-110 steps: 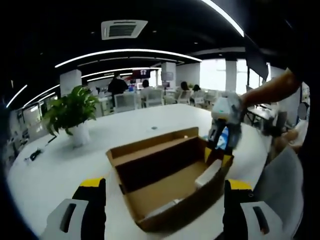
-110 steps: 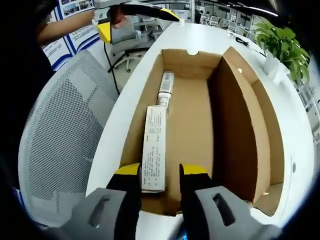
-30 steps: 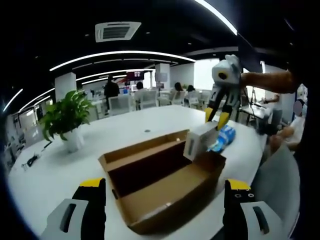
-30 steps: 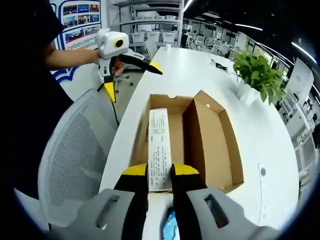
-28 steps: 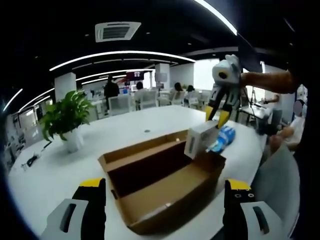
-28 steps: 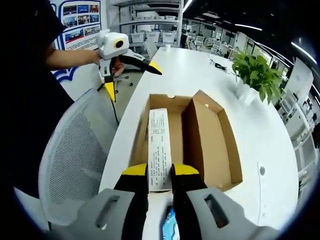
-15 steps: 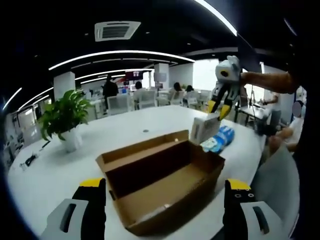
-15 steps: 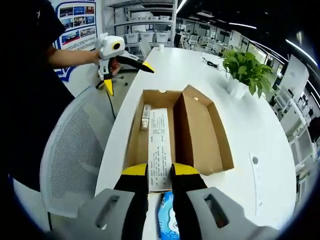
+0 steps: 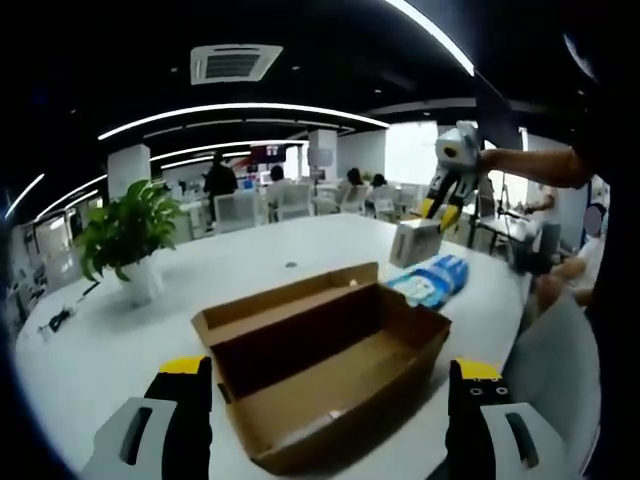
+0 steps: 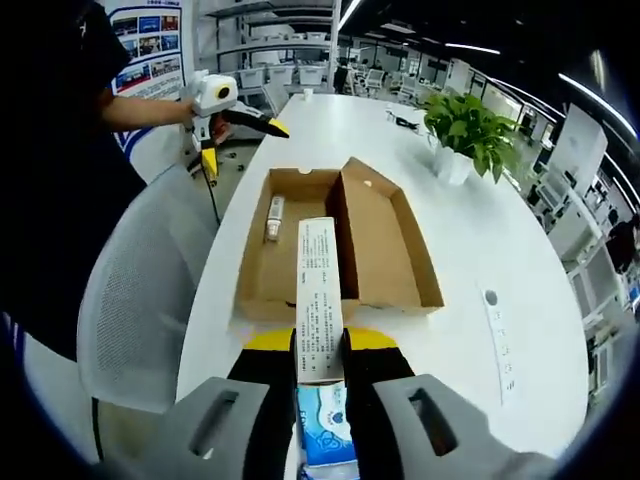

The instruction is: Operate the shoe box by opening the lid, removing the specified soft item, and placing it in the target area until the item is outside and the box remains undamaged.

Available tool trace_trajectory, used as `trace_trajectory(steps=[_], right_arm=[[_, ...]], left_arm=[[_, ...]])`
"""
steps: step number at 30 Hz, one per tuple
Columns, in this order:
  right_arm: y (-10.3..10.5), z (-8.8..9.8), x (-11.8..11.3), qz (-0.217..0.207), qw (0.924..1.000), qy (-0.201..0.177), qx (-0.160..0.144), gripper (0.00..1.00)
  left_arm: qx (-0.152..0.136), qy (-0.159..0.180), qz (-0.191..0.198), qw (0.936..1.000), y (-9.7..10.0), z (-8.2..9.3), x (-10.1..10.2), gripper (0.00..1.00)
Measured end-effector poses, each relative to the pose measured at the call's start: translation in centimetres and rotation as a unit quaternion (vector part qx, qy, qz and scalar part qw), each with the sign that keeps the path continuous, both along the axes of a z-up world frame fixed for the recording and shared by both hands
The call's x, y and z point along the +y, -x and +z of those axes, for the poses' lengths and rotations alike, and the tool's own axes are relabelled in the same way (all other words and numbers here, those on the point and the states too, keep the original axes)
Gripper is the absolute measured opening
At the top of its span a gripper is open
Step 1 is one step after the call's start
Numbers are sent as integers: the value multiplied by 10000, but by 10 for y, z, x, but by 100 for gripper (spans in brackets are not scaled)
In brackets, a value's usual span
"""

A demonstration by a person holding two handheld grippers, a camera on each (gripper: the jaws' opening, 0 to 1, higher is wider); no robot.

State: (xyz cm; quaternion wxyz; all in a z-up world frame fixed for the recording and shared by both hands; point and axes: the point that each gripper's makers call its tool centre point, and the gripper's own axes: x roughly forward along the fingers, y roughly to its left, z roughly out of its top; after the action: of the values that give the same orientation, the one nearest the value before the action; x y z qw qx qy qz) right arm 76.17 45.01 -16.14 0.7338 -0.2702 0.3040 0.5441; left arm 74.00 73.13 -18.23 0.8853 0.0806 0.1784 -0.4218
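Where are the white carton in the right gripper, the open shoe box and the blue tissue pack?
white carton [image 10: 320, 300], right gripper view, its printed long face.
shoe box [image 9: 330, 365], left gripper view, inner floor.
blue tissue pack [image 9: 430, 278], left gripper view, middle of the wrapper.
right gripper [image 10: 320, 345], right gripper view, between its yellow tips.

Right gripper [image 10: 320, 345]: grey two-jaw tool with yellow-and-black jaw tips, jaws rising from the bottom of the right gripper view, drawn close together and clamped on a long white printed carton [image 10: 319, 296]. In the left gripper view the same gripper [image 9: 437, 210] appears raised at upper right, jaws angled downward, held by a bare forearm [image 9: 545, 168] extending in from the right.

Left gripper [image 9: 325, 385]: matching grey tool, jaws spread wide apart at the bottom of its own view, nothing between them. In the right gripper view it [image 10: 240, 138] appears at upper left, jaws parted, gripped by a hand [image 10: 195, 124] on an outstretched arm in a dark short sleeve [image 10: 70, 60].
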Motion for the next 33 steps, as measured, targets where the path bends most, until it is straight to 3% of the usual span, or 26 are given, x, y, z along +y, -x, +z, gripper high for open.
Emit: trace_trajectory(steps=[17,33], right_arm=[[-21,-10,-61,-238,9995,116,-153,14],[-39,-45,-117,-380,9982,453,-85,14]], left_arm=[[19,148,99,9998,-7,0,5,100],[165,36,220,9996,-4,-8,4,100]])
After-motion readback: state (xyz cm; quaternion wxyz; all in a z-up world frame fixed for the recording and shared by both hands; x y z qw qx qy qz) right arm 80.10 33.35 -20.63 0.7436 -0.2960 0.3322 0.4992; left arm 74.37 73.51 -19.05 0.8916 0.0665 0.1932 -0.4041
